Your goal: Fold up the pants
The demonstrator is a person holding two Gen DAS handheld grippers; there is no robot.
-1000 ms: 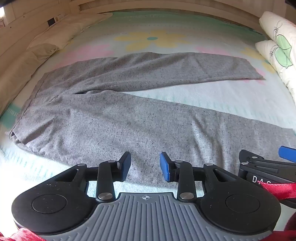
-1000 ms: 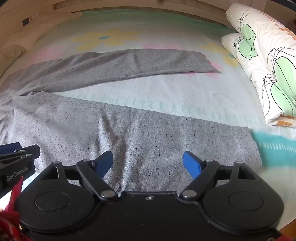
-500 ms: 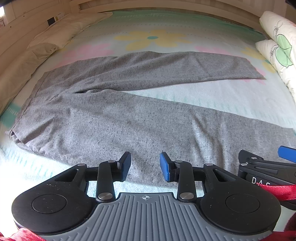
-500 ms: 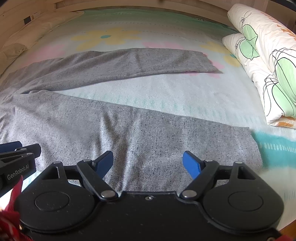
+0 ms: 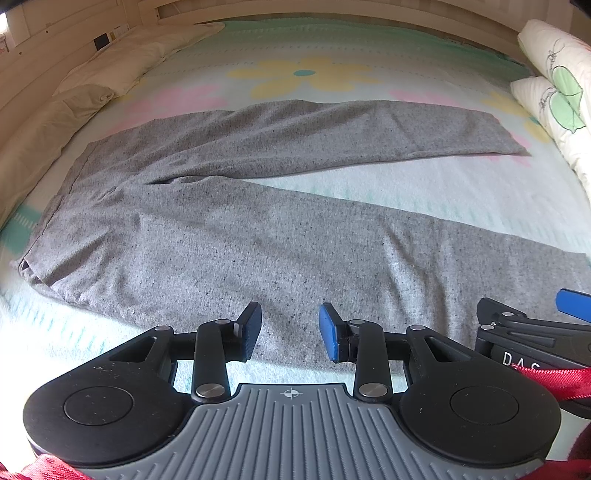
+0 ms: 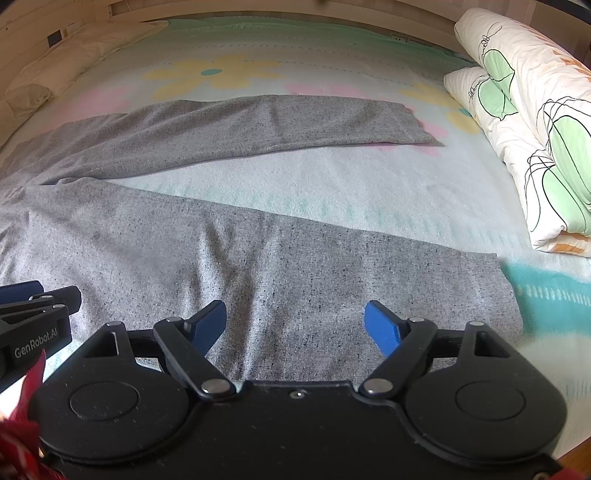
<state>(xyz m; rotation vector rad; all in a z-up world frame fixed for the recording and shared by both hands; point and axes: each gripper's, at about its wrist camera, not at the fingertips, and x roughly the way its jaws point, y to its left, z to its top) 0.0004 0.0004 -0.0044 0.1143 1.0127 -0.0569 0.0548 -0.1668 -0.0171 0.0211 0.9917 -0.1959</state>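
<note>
- On the floral bedsheet (image 5: pixel 303 74): grey pants (image 5: pixel 229 236), flat, legs splayed.
- Left gripper (image 5: pixel 290 332): released, over near leg's edge.
- Right gripper (image 6: pixel 295 325): released wide, empty.
- Rolled quilt (image 6: pixel 528 122): right side.

A bed sheet (image 5: pixel 369 55) in pale mint, printed with yellow and pink flowers, covers the bed. Along its left side lies a row of cream pillows (image 5: pixel 122 62) against a light wooden frame (image 5: pixel 332 7). On the right a folded white quilt (image 6: pixel 535 122) with green leaf shapes rests on the sheet.
</note>
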